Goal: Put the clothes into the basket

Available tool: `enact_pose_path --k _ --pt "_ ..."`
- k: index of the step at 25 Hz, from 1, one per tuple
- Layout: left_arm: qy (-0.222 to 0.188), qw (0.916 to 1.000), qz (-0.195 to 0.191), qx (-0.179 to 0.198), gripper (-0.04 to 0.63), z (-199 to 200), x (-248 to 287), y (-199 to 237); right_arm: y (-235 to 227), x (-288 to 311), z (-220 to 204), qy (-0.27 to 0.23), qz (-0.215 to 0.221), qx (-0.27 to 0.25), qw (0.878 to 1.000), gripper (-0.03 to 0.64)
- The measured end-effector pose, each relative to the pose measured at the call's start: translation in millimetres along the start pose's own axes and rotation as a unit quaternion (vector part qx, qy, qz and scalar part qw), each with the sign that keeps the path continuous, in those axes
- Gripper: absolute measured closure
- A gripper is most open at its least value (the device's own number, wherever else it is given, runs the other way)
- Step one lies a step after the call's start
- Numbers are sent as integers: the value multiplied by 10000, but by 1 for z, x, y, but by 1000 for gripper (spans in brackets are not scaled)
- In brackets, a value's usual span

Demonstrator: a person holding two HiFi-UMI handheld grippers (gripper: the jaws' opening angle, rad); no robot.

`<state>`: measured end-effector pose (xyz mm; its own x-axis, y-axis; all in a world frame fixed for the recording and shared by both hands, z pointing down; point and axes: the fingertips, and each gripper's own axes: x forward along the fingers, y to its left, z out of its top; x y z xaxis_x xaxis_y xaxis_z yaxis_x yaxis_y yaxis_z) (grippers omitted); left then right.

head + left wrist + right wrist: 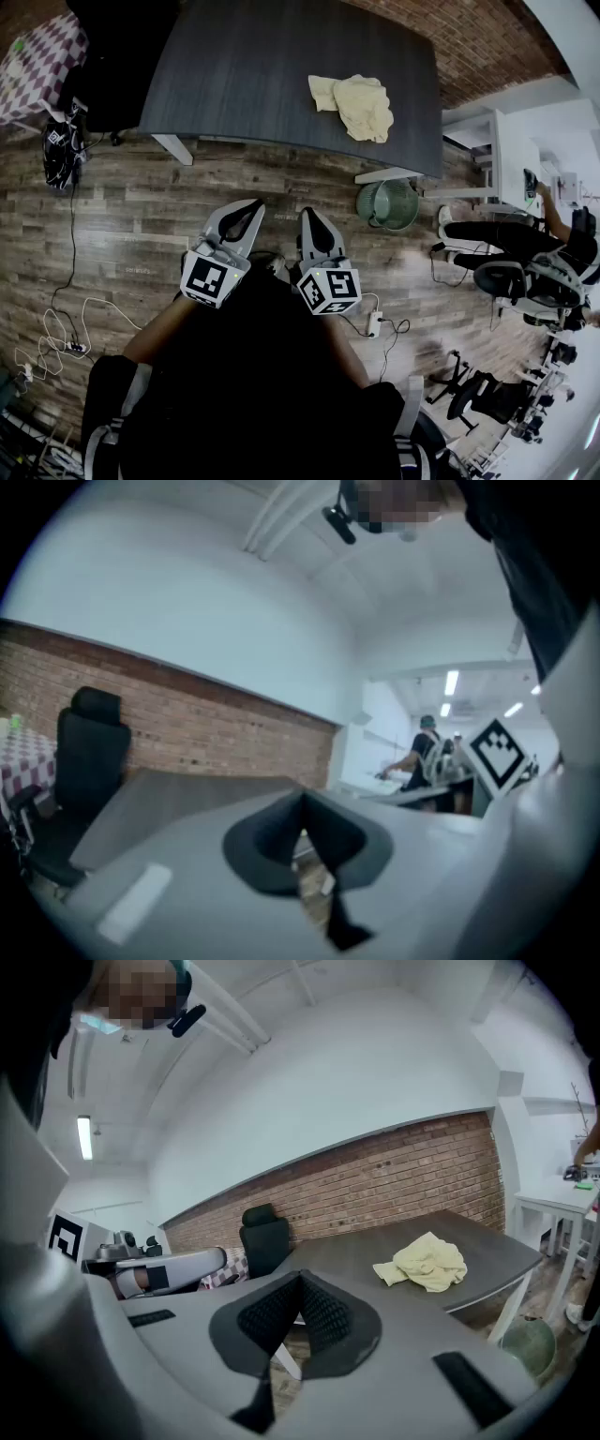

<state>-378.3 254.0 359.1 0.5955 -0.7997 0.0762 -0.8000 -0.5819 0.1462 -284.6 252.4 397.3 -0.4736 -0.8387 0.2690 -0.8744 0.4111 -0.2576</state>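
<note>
The left gripper (253, 208) and the right gripper (309, 216) are held side by side over the wooden floor (131, 211), short of the table; each is found with its jaws pressed together tip to tip, and no item is gripped between them. The pale yellow clothes (354, 103) are observed lying crumpled on the dark table (244, 66), towards its right-hand end and well apart from both grippers. The green basket (387, 203) is noted standing on the floor just beside the table's white leg (386, 174), below that end.

On dark table (244, 75), yellow clothes (359, 106)
</note>
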Motion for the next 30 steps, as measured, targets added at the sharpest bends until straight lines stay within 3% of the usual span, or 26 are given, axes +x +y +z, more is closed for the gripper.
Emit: enact_pose_path --k 3,17,30 --pt "133 9999 -5 64 591 -10 4 -2 -4 2 3 3 81 -39 10000 612" --pt "-9 9998 -148 107 591 -6 0 19 17 20 -2 93 28 -97 9999 612" --pt "88 9977 -652 168 591 -14 -8 59 40 39 -7 154 -419 -49 9990 612"
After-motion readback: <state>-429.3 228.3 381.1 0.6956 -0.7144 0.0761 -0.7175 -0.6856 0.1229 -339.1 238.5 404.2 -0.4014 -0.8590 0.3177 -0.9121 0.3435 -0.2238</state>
